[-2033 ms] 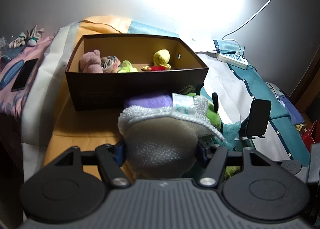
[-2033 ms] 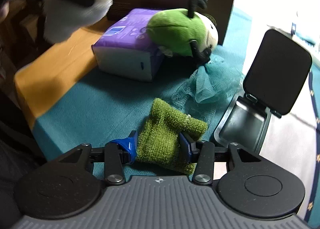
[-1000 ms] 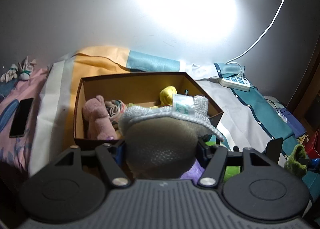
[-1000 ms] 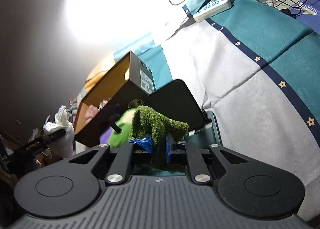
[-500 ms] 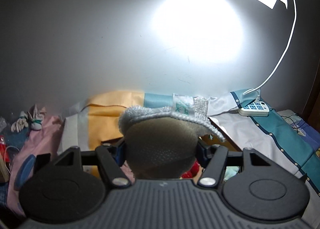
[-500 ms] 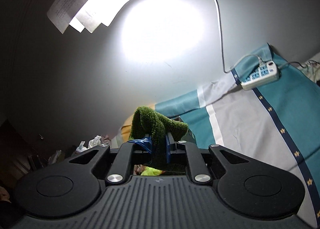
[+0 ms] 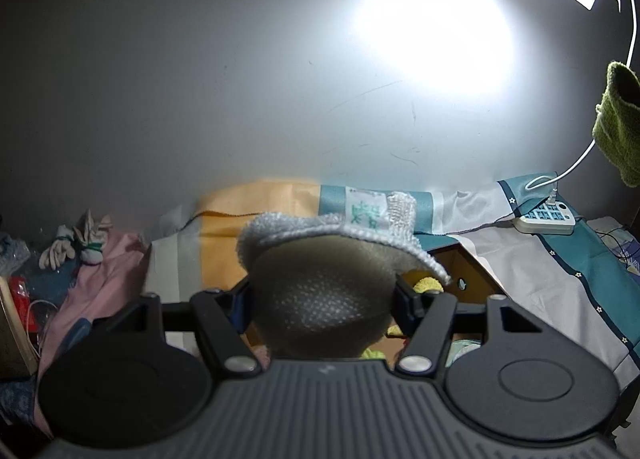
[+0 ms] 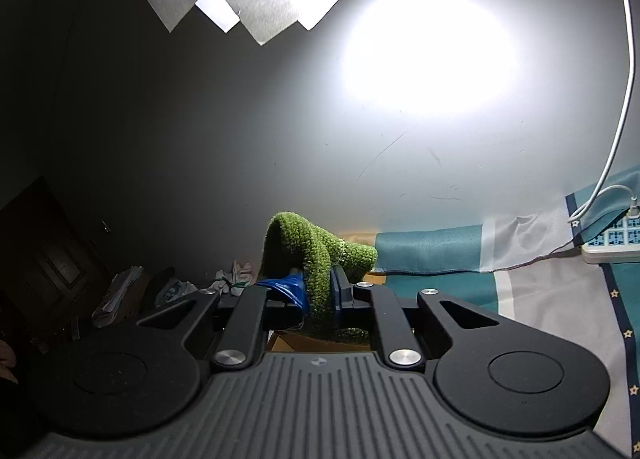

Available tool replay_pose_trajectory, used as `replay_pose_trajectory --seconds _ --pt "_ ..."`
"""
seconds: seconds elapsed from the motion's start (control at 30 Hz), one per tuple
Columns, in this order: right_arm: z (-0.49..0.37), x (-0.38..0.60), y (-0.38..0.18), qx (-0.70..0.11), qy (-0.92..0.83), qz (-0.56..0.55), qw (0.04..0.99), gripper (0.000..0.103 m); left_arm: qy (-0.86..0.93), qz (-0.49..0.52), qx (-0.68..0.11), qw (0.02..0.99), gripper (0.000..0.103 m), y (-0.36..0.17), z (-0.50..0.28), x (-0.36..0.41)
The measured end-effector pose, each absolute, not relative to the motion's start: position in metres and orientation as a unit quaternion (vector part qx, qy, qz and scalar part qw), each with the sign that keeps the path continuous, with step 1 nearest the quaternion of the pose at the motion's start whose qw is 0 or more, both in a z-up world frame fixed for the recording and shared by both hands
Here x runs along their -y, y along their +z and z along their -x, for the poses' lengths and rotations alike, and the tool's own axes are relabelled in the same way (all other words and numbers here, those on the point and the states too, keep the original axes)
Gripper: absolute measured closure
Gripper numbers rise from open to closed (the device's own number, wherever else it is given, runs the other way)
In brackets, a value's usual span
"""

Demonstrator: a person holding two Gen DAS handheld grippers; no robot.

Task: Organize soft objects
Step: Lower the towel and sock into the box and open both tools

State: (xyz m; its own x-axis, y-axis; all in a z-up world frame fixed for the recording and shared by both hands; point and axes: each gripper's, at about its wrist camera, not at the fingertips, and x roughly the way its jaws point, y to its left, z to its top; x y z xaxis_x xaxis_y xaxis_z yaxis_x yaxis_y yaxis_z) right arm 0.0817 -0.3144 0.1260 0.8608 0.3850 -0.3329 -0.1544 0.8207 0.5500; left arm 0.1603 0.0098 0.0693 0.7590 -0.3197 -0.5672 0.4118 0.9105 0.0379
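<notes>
White sponge mitt (image 7: 324, 291) sits clamped in my left gripper (image 7: 322, 299), jaws wide around it, its label tab sticking up at the top. Green knit cloth (image 8: 316, 259) is pinched tight in my right gripper (image 8: 318, 291), jaws nearly together, cloth folded over the tips; in the left view it hangs at the far right edge (image 7: 620, 119). Just past the mitt I see the brown box (image 7: 460, 271) with a yellow plush (image 7: 428, 283) inside. Beyond: teal-and-white bedsheet (image 7: 560, 279), power strip (image 7: 546, 219) with white cable, gloves (image 7: 76, 247) on pink fabric far left, lit grey wall (image 7: 240, 79).
</notes>
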Motion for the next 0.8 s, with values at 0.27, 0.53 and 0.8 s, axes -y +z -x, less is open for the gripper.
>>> replay_pose_trajectory --seconds 0.27,0.53,0.8 --pt "-0.126 0.283 0.070 -0.269 0.179 -0.271 0.907 0.103 -0.167 -0.067 -0.340 0.923 0.038 0.034 -0.185 0.006" --pt "-0.147 0.275 0.034 -0.299 0.181 -0.286 0.892 0.103 -0.149 -0.076 -0.375 0.912 0.038 0.003 -0.199 0.024" --pt "-0.154 0.279 0.015 -0.305 0.164 -0.297 0.890 0.103 -0.137 -0.071 -0.399 0.904 0.037 -0.020 -0.211 0.032"
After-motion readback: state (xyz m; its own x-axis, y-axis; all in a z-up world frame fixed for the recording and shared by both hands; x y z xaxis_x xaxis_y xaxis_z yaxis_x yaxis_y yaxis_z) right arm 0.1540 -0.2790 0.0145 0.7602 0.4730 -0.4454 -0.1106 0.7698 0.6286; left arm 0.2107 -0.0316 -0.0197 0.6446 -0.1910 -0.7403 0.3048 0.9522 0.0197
